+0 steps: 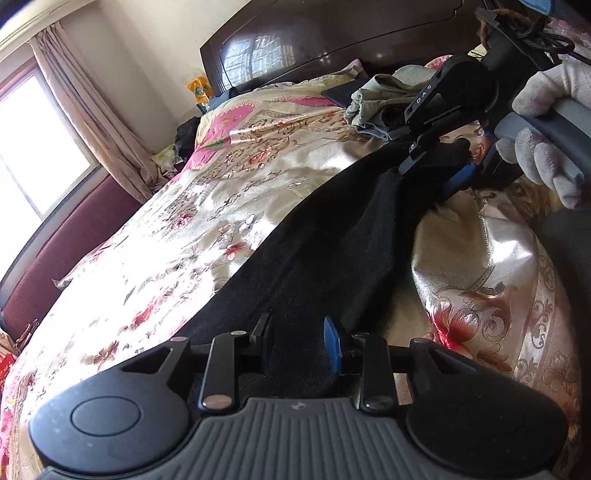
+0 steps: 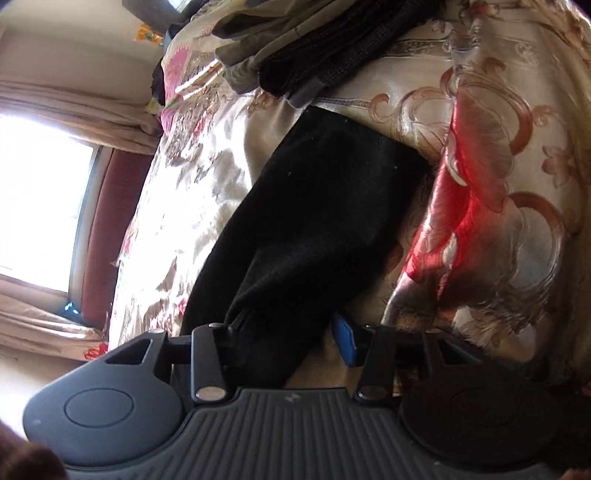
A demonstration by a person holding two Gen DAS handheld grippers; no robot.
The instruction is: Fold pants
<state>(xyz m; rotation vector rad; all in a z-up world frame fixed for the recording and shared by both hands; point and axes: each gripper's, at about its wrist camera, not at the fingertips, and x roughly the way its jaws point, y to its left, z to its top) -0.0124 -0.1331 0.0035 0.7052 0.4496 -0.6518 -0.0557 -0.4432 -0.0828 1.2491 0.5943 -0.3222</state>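
Spreading across the bed [image 1: 155, 236], whose slick floral cover shines in the window light, the black pants [image 1: 314, 251] lie as one long dark band running from the left claw [image 1: 300, 343] up toward the right claw [image 1: 439, 173], so both ends of the garment are held at once. The main risk, as I judge it, is the satin cover: it looks slippery, and if the two claws pull unevenly the pants could slide or drag the cover into ridges, leaving a crooked fold. A second risk is the pile of other clothes [image 1: 380, 99] near the headboard [image 1: 332, 33]; the pants' far end lies close to it and could snag it. The thick dark cloth could also slip out if only an edge is pinched. In the left wrist view the left claw tilts downward over the bed, its jaws partly apart with black cloth filling the gap between the pads, so it appears clamped on the pants. The right claw, gripped by a hand in a white glove [image 1: 546, 122], angles down and is rolled to one side, and in its own view the right claw [image 2: 288, 339] has a bunched fold of pants [image 2: 314, 221] pinched between its pads.
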